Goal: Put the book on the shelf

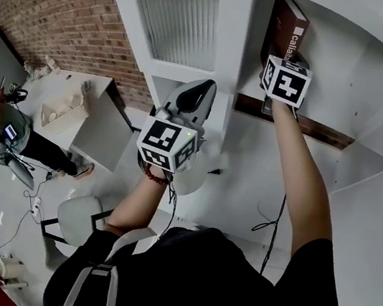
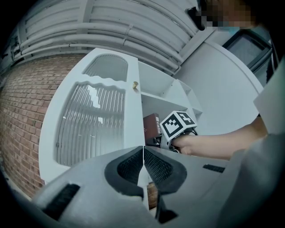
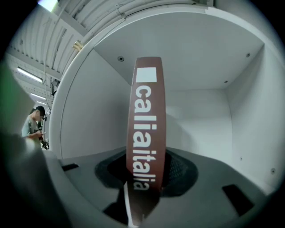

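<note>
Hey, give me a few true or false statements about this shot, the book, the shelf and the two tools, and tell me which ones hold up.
1. The right tool is closed on a brown book inside the white shelf. True.
2. The left tool is carrying a second book. False: its jaws are together with nothing between them.
3. The book is lying flat on its cover. False: it stands upright, with the spine lettering facing the right tool.
4. The cabinet door beside the shelf has ribbed glass and a small gold knob. True.
</note>
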Demonstrator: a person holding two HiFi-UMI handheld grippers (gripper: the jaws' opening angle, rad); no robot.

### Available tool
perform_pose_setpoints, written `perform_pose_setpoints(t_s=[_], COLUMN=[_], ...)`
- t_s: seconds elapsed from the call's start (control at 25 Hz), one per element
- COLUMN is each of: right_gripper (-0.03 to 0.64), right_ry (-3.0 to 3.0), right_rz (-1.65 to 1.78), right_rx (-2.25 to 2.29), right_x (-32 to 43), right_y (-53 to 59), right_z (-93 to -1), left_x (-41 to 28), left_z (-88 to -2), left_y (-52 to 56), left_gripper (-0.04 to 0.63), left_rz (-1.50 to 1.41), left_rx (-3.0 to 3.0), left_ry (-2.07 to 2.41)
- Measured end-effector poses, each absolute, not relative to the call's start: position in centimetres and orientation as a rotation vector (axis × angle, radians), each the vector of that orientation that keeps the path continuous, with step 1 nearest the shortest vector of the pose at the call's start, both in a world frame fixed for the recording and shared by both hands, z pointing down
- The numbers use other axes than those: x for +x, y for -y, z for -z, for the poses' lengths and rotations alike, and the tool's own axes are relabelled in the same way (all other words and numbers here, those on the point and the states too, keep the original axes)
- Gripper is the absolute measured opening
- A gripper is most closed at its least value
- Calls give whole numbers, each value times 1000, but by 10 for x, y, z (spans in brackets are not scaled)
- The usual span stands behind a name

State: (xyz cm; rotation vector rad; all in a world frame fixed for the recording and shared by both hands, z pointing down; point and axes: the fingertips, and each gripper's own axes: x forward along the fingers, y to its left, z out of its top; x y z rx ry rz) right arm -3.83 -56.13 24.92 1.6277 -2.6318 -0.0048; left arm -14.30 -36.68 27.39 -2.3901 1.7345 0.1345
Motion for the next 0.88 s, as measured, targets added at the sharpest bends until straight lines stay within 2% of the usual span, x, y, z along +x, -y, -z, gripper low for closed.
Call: perform_pose_setpoints(t_s=[0.48, 0.88], right_gripper=[166, 164], right_ry=[2749, 2824], right_rz=[203, 217], right_rx=[1528, 1439], right_x=[-52, -72], right_y=[528, 500], right_z=[-221, -210], left_x=[-143, -140], left_z=[-283, -276], left_y=[366, 353], left_gripper=[20, 20], left_rz=[-124, -140], left_rx=[-2388, -2398], left_ry=[-1760, -1734])
